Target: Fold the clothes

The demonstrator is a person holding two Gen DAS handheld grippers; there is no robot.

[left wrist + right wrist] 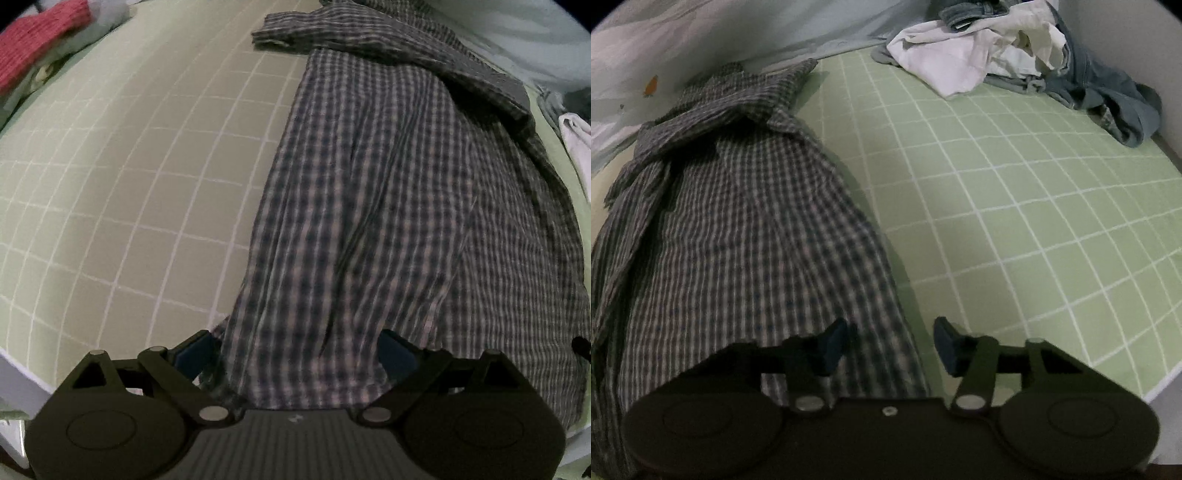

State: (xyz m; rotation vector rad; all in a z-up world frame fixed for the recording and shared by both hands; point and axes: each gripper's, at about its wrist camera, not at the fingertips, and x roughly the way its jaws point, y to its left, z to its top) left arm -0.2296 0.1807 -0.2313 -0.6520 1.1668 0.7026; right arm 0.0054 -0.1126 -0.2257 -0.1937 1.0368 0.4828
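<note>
Checked cotton, thin and limp by the look of it: the shirt [388, 206] lies lengthways on the green gridded sheet [1015, 206], its collar end away from both grippers and the hem right under them. From where I stand it seems already narrowed, with 1 sleeve [332, 33] laid across the top, though I can't say how neat the layers underneath are. Cloth like this weighs almost nothing and will not slip out of rubber pads, but it has no stiffness at all, so anything lifted by 1 point will sag and drag the layers apart. I'd take it at the 2 hem corners together and carry them up toward the collar in 1 level sweep. The left gripper [295, 350] hangs over the hem with its jaws spread wide, fabric lying between the fingers [192, 354] but not pinched. The right gripper [888, 343] sits at the shirt's right edge, jaws about half apart; 1 finger is over the cloth, the other over bare sheet, and nothing is clamped yet. The risk I see is catching only the top layer. A heap of white and denim clothes [1015, 55] waits well apart in the far corner, and something red [40, 48] lies off to the left.
</note>
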